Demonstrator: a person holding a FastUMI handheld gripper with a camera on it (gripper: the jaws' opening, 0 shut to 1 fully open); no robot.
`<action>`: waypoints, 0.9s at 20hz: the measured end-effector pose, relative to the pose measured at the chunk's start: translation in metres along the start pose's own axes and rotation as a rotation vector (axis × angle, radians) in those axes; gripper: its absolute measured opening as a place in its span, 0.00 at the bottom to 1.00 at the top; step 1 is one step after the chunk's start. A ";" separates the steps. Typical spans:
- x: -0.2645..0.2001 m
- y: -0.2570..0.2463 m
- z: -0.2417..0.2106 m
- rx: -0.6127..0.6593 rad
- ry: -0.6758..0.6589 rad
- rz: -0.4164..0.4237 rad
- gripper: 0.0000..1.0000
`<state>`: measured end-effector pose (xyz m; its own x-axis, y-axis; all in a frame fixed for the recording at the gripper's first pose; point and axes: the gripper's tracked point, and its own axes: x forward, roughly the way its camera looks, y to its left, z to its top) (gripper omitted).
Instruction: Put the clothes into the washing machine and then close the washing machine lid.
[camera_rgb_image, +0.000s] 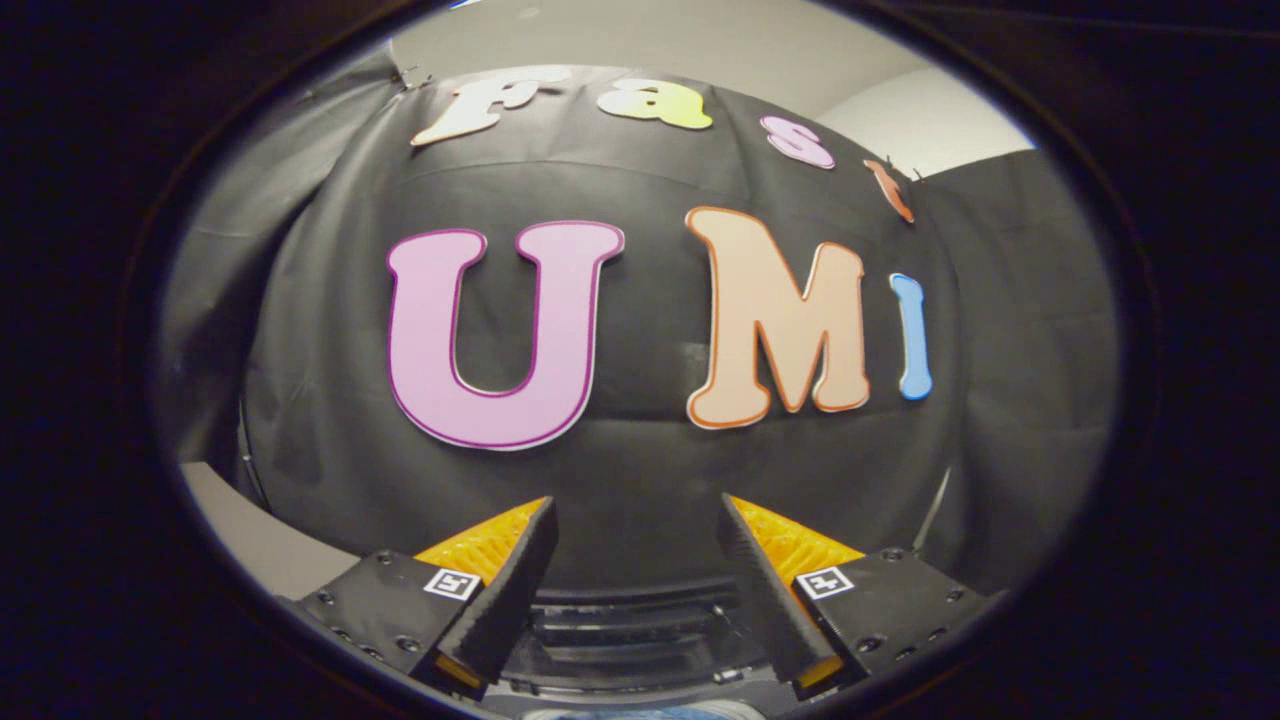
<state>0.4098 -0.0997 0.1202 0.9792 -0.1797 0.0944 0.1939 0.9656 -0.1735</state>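
While the gripper gapes wide and empty, the washing machine sits below its 2 fingers.

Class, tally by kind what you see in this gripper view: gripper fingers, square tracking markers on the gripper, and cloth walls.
Gripper fingers, apart with nothing between them: 2
Square markers on the gripper: 2
Black cloth wall beyond the fingers: 1
Total: 5

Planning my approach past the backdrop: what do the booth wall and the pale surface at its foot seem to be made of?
With the gripper open and holding nothing, the booth wall beyond its fingers looks like matte black cloth: it creases and sags. The pale surface beside it looks smooth and hard, perhaps laminate; hard to tell.
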 end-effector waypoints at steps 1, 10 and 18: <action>0.010 0.000 0.000 -0.007 -0.001 -0.005 0.99; 0.053 0.023 -0.098 -0.112 0.175 0.043 0.98; 0.034 0.024 -0.086 0.035 0.052 0.075 0.96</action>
<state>0.4525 -0.0986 0.0347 0.9929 -0.1152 0.0311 0.1185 0.9825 -0.1433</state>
